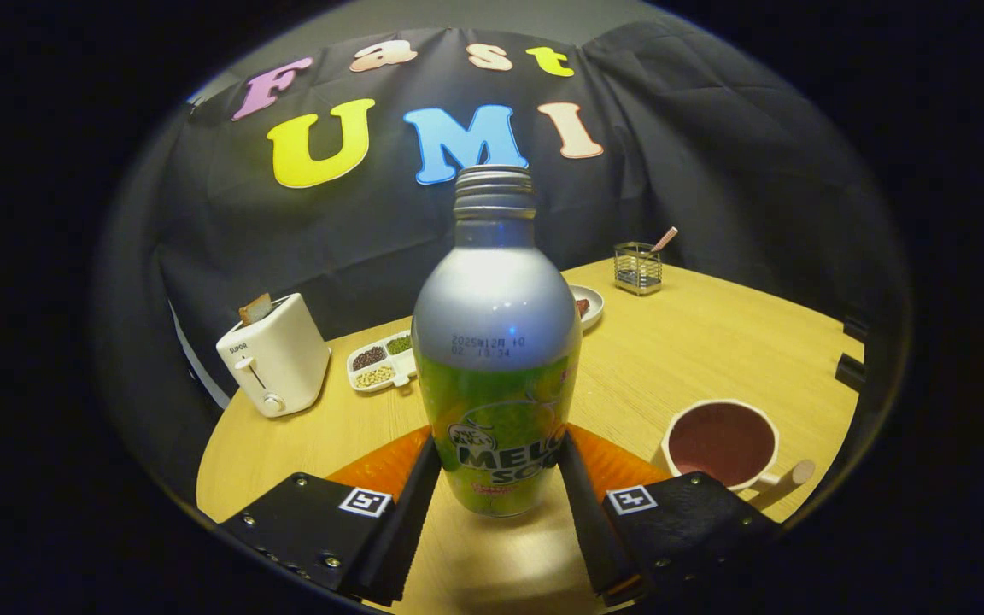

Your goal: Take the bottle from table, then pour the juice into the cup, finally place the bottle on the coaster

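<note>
At the centre of the frame the uncapped metal bottle [496, 359] stands upright on the surface [714, 359], clamped low on its label by the tool [496, 478]; it looks rigid, slick and likely heavy with juice, the cup [723, 444] lower right.

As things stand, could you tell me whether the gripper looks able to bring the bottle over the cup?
Probably yes: the gripper is shut on the upright bottle, and bare table lies between it and the cup.
</note>
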`<state>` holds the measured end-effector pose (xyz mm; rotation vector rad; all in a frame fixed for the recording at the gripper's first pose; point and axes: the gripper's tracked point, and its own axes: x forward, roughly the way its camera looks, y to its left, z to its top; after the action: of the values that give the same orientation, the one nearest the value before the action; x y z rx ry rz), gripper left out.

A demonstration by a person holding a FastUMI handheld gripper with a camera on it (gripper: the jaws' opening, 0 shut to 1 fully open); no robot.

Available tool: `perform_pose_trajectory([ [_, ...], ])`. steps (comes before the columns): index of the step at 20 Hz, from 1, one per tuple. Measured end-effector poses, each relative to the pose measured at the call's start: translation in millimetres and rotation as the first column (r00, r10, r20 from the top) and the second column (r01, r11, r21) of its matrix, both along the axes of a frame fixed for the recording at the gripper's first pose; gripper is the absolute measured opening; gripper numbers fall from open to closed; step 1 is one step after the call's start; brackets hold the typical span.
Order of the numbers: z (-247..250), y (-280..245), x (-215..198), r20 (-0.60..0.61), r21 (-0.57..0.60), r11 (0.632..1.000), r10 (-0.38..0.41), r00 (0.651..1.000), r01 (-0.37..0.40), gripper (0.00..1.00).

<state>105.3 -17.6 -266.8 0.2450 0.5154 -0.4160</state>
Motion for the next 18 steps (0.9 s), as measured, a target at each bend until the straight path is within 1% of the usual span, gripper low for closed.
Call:
perform_pose_trajectory([
  [7,-3.5,-6.4,51.8,-0.026,-0.160,0.985,0.067,0.997,-0.070,0.77],
  [11,-10.1,-11.2,77.6,-0.026,-0.192,0.978,0.080,0.996,-0.083,0.77],
  [13,-19.8,-14.6,84.2,-0.034,-0.196,0.977,0.079,0.996,-0.084,0.77],
  [18,-38.9,-20.9,91.8,-0.062,-0.221,0.968,0.105,0.993,-0.117,0.78],
])
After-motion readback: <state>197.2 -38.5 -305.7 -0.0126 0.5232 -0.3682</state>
